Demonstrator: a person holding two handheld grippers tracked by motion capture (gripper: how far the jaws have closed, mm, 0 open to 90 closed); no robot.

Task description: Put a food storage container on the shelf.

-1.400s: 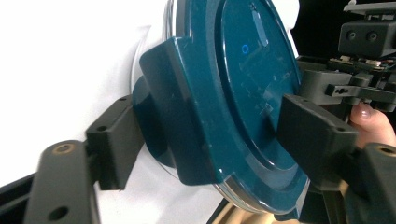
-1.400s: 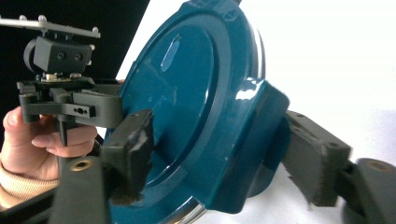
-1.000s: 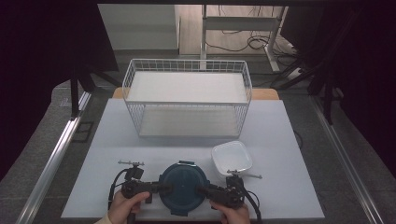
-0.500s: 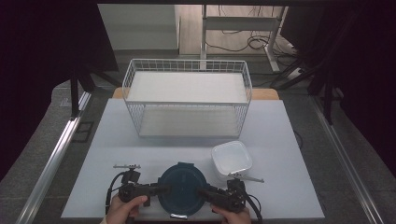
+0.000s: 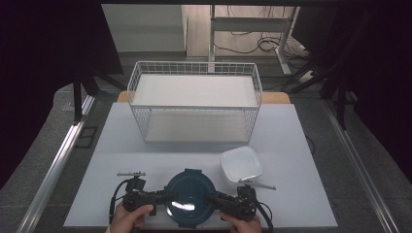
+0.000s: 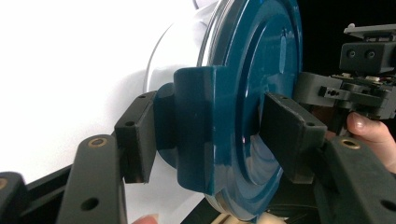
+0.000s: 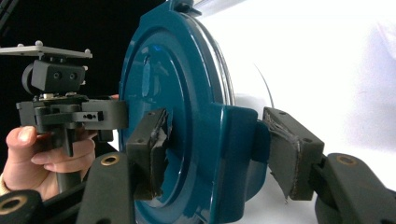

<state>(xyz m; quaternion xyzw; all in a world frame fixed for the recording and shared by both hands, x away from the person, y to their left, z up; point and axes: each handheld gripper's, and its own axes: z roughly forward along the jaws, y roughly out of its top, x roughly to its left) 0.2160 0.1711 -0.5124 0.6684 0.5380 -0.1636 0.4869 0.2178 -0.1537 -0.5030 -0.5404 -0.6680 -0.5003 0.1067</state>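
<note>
Since the round blue lid [image 5: 188, 196] sits at the 6 o'clock edge of the worktop [image 5: 121, 145], straight between the two hands, everything turns on the line that runs across it from 9 to 3 o'clock. The left tongs [image 5: 163, 196] come in level at the lid's 9 o'clock and the right tongs [image 5: 211, 198] at its 3 o'clock, pointing at each other, so neither hand is nearer than the other.

Seen from the left gripper view, the left tongs [image 6: 215, 135] straddle the left clip [image 6: 196, 107] that folds over the lid's rim: one pad lies on the lid's top face, the other against the outer, lower part of the clip. Its jaws have just been closing and now stand about half open, pinching lid and clip between them. The right gripper view gives the mirror picture: the right tongs [image 7: 217, 149] have one pad on the lid's top and the other on the right clip [image 7: 238, 135], likewise just closed in and gripping at about half width.

Under the lid a clear round bowl [image 6: 177, 51] rests on the worktop. A white square tub [image 5: 241, 164] stands just beside the lid at its 2 o'clock, near the right tongs, and a wire basket [image 5: 194, 65] lies well apart at 12 o'clock.

My judgement is that the coming move works both clips at once, so the two grips must stay opposite each other on that 9-to-3 line, or the lid will tilt.
</note>
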